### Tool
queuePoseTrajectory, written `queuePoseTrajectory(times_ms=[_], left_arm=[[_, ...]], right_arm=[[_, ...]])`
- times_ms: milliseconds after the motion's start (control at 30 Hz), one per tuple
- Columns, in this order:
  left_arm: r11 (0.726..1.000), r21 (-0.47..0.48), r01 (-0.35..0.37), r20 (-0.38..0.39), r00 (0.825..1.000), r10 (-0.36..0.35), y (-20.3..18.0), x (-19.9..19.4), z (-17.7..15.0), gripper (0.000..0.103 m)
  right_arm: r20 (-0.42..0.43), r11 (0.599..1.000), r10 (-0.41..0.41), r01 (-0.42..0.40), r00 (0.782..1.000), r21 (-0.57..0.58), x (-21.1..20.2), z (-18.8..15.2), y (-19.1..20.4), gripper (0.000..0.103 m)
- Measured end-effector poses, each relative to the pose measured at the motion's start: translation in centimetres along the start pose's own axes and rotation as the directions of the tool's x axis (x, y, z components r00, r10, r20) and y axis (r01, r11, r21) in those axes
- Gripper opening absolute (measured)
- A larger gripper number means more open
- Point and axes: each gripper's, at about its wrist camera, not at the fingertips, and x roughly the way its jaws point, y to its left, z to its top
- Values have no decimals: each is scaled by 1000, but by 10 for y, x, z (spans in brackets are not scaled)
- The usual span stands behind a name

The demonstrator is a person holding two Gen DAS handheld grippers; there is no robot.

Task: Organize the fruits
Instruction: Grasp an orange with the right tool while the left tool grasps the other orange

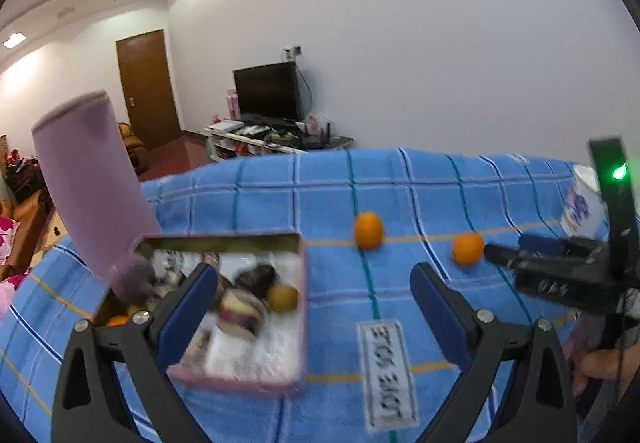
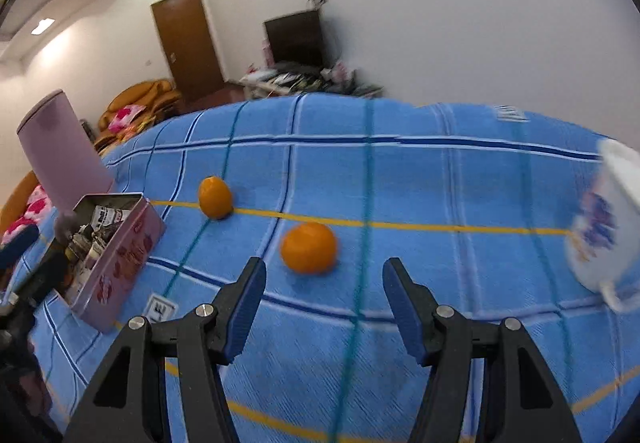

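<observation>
Two oranges lie on the blue checked cloth. The nearer orange (image 2: pixel 308 248) sits just ahead of my open, empty right gripper (image 2: pixel 324 275); it also shows in the left wrist view (image 1: pixel 467 248). The farther orange (image 2: pixel 215 197) lies left of it, also in the left wrist view (image 1: pixel 368 229). A pink open tin (image 1: pixel 240 379) holds several fruits and wrapped items; it shows in the right wrist view (image 2: pixel 120 263) at the left. My left gripper (image 1: pixel 316 291) is open and empty, its left finger over the tin. The right gripper (image 1: pixel 496 253) shows at the right, close to the nearer orange.
A tall pink cylinder (image 1: pixel 88 179) stands behind the tin, also in the right wrist view (image 2: pixel 60 151). A white mug (image 2: pixel 604 223) with a blue print lies at the right of the cloth. A white label (image 1: pixel 386 371) is sewn on the cloth.
</observation>
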Motion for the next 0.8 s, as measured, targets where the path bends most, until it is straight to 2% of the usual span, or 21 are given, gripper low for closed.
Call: queuePoseTrajectory(times_ms=[167,200,233,267,367,467,567,700,767,800], left_arm=[[999,-9,-32,-2,999,32,6,20,26,99],[999,-7,-31,-3,1000,31,4,24,30,99],[999,-3,-34,-3,999,34,2,28,33,99],[999,2,-39,-6,999,39,-1,32,36,98],[999,3,-36,-45,998,36,-13,50,41,94],[1000,-16,2,-100,995,-4,-31,73,43,86],[999,-40,15,-168,986,-21,-51,101,42,79],[999,-41,-16,-231,973,6,-70,133,41,71],[999,-39,-36,-261,965,25,-75,144,39,63],[998,-42,-41,-279,960,28,-77,150,37,62]], right_arm=[[-92,1000,15,-17,996,-25,42,14,14,61],[-106,999,16,-19,994,-32,48,14,15,57],[-114,999,-1,-5,993,-53,53,12,18,43],[-116,997,-15,6,993,-75,56,10,20,43],[-113,999,17,-20,993,-31,52,7,11,43],[-51,999,14,-12,999,40,34,2,-6,43],[18,996,-35,34,999,78,12,-5,-23,43],[58,993,-78,72,995,97,-6,-13,-36,43],[63,992,-74,66,995,110,-9,-14,-40,43],[59,991,-62,54,996,125,-9,-13,-41,43]])
